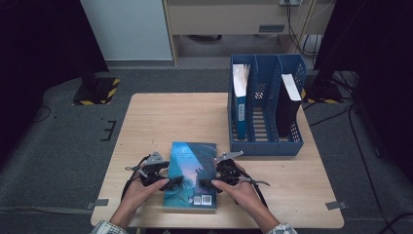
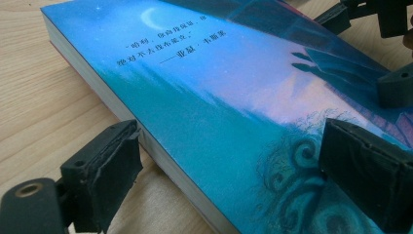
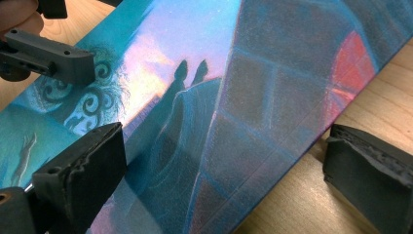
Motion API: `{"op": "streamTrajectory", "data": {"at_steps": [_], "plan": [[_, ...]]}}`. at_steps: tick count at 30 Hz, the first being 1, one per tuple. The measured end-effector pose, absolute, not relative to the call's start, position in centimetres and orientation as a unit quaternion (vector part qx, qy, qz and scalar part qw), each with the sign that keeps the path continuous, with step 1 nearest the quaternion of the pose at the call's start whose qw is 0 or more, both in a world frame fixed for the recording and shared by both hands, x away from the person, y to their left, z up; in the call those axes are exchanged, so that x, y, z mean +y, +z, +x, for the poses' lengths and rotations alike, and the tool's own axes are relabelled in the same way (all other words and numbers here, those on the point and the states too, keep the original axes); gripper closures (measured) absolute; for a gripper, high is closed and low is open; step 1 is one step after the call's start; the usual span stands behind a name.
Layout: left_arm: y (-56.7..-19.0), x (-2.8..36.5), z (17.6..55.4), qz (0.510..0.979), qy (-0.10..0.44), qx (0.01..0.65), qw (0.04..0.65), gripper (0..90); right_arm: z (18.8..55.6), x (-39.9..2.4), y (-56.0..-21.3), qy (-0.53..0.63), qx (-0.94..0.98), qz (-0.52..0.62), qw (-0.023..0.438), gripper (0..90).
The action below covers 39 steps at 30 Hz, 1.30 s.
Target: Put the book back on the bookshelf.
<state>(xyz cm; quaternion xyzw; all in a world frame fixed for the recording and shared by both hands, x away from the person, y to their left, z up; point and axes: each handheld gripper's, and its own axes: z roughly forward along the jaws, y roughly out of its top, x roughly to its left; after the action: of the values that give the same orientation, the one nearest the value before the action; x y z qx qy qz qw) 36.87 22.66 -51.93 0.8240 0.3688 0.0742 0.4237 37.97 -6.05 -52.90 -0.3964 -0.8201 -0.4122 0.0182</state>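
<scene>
A book with a blue-green picture cover (image 1: 191, 170) lies flat near the table's front edge. My left gripper (image 1: 169, 183) is at the book's left edge and my right gripper (image 1: 206, 182) at its right edge, each held by a hand. In the left gripper view the gripper (image 2: 231, 141) is open and straddles the book's (image 2: 204, 83) page edge, one jaw over the table and one over the cover. The right gripper (image 3: 226, 141) is likewise open across the book's (image 3: 243, 87) other edge. No pad presses on the book.
A blue three-slot file holder (image 1: 265, 144) stands at the table's right back. It holds an upright blue book (image 1: 240, 95) in its left slot and a black one (image 1: 288, 100) in its right slot. Bare wooden tabletop (image 1: 170, 117) lies behind the book.
</scene>
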Motion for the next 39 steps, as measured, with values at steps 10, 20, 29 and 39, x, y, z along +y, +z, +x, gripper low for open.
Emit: {"op": "streamTrajectory", "data": {"at_steps": [10,20,29,39], "plan": [[-52.0,23.7,36.9,0.819,0.080,0.377,0.426,9.3,37.5,-5.3,-52.8,-0.416,-0.824,-0.383,0.037,7.1],[-52.0,24.1,36.9,0.817,0.077,0.379,0.429,11.9,37.5,-4.9,-53.0,-0.422,-0.824,-0.377,0.035,2.9],[-51.7,24.3,36.8,0.812,0.068,0.392,0.428,22.0,38.1,-4.9,-52.9,-0.419,-0.820,-0.388,0.035,5.5],[-51.6,24.2,36.6,0.814,0.071,0.390,0.424,22.6,38.6,-5.4,-52.8,-0.423,-0.812,-0.400,0.045,11.8]]}}
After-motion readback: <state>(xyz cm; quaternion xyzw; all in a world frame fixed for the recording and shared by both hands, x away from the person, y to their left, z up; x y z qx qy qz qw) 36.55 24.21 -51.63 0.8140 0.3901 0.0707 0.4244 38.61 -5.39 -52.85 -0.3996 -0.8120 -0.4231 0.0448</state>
